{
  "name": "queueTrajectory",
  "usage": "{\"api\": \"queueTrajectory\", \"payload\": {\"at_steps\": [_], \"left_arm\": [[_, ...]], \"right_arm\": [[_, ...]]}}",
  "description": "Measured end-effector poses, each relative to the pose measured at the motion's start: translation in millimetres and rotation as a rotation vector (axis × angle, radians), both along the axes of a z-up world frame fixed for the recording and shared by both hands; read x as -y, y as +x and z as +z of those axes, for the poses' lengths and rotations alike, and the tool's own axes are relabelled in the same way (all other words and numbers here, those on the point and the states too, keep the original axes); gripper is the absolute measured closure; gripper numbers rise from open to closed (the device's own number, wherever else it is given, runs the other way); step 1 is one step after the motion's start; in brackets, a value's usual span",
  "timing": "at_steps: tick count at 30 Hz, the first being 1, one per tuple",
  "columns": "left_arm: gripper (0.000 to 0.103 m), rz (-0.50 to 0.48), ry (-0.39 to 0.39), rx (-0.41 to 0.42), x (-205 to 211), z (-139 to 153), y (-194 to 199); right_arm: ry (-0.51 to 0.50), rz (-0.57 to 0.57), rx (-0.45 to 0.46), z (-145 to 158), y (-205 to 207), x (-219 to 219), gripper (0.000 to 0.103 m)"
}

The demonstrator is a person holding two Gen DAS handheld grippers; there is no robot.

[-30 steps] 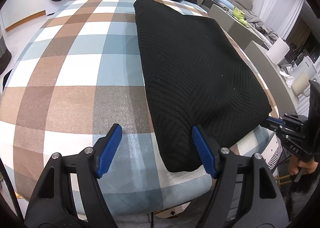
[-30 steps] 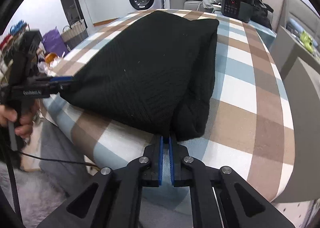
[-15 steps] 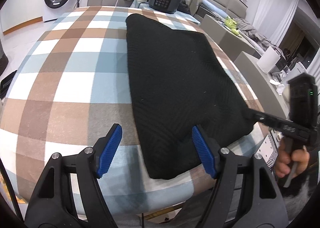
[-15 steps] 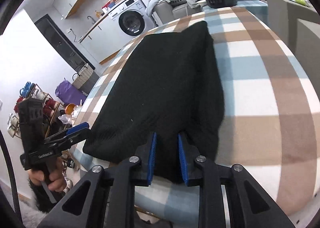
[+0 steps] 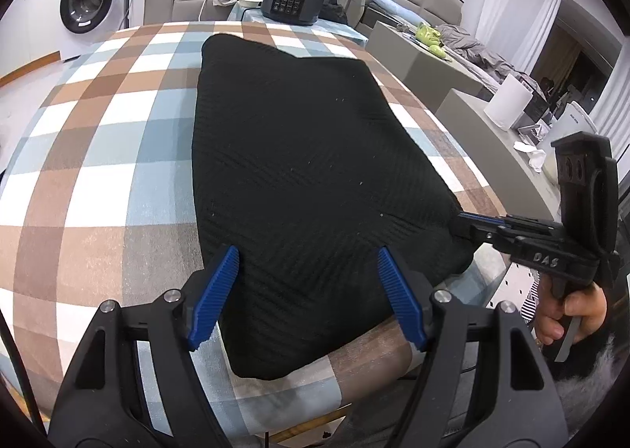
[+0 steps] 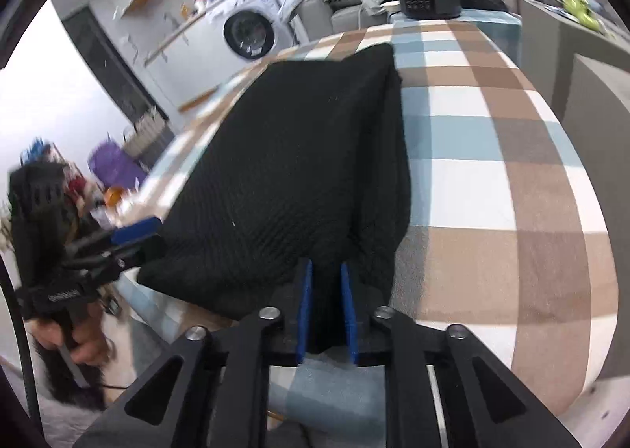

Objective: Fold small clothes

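A black knit garment (image 5: 299, 156) lies folded lengthwise on the checked table (image 5: 98, 141). My left gripper (image 5: 307, 290) is open, its blue fingers straddling the garment's near left corner above the near table edge. My right gripper (image 6: 326, 302) is partly open with the garment's near right corner (image 6: 327, 251) between its blue pads; it also shows in the left wrist view (image 5: 468, 221) at the garment's right corner. The garment shows in the right wrist view (image 6: 299, 156) too.
A black pressure cooker (image 5: 295, 1) stands beyond the far table edge. A washing machine (image 5: 88, 3) is at the far left. Grey cabinets (image 5: 464, 93) with a white container (image 5: 508, 101) run along the right side.
My left gripper moved right, over the garment's near corner. My right gripper's jaws, shut on the corner a second ago, have opened a little; the garment has settled flatter.
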State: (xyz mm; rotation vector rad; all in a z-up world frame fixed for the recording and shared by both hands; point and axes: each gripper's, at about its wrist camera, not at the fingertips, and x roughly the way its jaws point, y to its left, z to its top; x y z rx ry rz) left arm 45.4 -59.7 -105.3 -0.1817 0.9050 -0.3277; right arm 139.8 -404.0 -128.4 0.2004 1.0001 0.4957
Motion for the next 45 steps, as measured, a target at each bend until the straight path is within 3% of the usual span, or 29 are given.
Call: {"api": "queueTrajectory", "payload": {"at_steps": [5,11,16,20,21,25,27,30,33,39,41,44,45], "left_arm": [[0.033,-0.008,-0.012,0.018,-0.7,9.4,-1.8],[0.033,-0.149,-0.017,0.021,45.2,12.9,-1.6],[0.033,-0.306,0.034,-0.002,99.6,1.3,-4.2],[0.033,-0.368,0.111,0.008,126.8,-5.9,-9.1],[0.037,-0.364,0.123,0.009,129.7,-6.8,-8.1],[0.066,-0.357,0.145,0.008,132.9,-8.6,0.5],[0.07,-0.364,0.144,0.004,132.6,-9.1,2.7],[0.07,-0.381,0.161,0.003,135.7,-7.7,2.3],[0.057,-0.4,0.174,-0.034,139.3,-9.1,3.7],[0.056,-0.383,0.151,-0.047,131.1,-2.8,8.0],[0.056,-0.361,0.147,-0.051,125.4,-0.8,10.2],[0.054,-0.333,0.139,-0.057,116.1,-1.8,13.9],[0.053,-0.322,0.138,-0.064,113.5,-3.4,15.4]], "right_arm": [[0.086,-0.097,-0.008,3.8,-21.0,35.8,0.076],[0.159,-0.157,-0.054,-8.9,-43.6,47.2,0.076],[0.183,-0.148,-0.057,-15.1,-52.0,42.6,0.076],[0.207,-0.109,-0.058,-19.4,-58.8,37.3,0.076],[0.202,-0.103,-0.062,-21.4,-59.6,34.6,0.076],[0.223,-0.109,-0.078,-30.4,-57.9,31.8,0.076],[0.235,-0.119,-0.077,-31.6,-59.5,33.2,0.076],[0.23,-0.122,-0.065,-29.6,-64.0,32.9,0.076],[0.186,-0.08,-0.026,-26.0,-66.3,23.2,0.076],[0.11,-0.042,0.034,-26.6,-59.5,3.4,0.076],[0.072,-0.03,0.055,-25.6,-58.1,-2.3,0.079],[0.015,-0.006,0.112,-18.4,-60.6,-7.5,0.092],[-0.008,-0.005,0.163,-9.9,-65.3,-7.7,0.094]]}}
